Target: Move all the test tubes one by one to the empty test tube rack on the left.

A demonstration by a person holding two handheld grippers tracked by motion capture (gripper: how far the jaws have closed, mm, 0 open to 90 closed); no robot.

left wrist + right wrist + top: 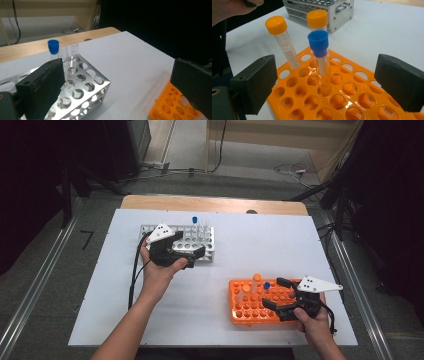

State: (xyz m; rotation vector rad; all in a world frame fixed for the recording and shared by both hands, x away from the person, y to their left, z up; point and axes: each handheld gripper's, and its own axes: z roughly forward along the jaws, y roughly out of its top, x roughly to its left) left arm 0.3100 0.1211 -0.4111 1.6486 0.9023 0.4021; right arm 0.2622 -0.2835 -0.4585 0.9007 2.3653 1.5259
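A silver metal rack (192,238) (85,85) stands at the table's far left. It holds a blue-capped tube (194,220) (53,46) and two uncapped clear tubes (73,50) at its far corner. My left gripper (192,245) (117,82) hovers over this rack, open, with nothing between its jaws. An orange rack (247,309) (352,100) sits near the right. It holds a blue-capped tube (267,286) (319,43) and two orange-capped tubes (276,25) (317,18). My right gripper (275,292) (327,82) is open, its jaws on either side of the blue-capped tube without touching it.
Both racks rest on a white board (250,240) laid over a wooden table (215,204). Cables run across the floor (290,170) beyond the far edge. Metal rails (35,285) flank the table on both sides.
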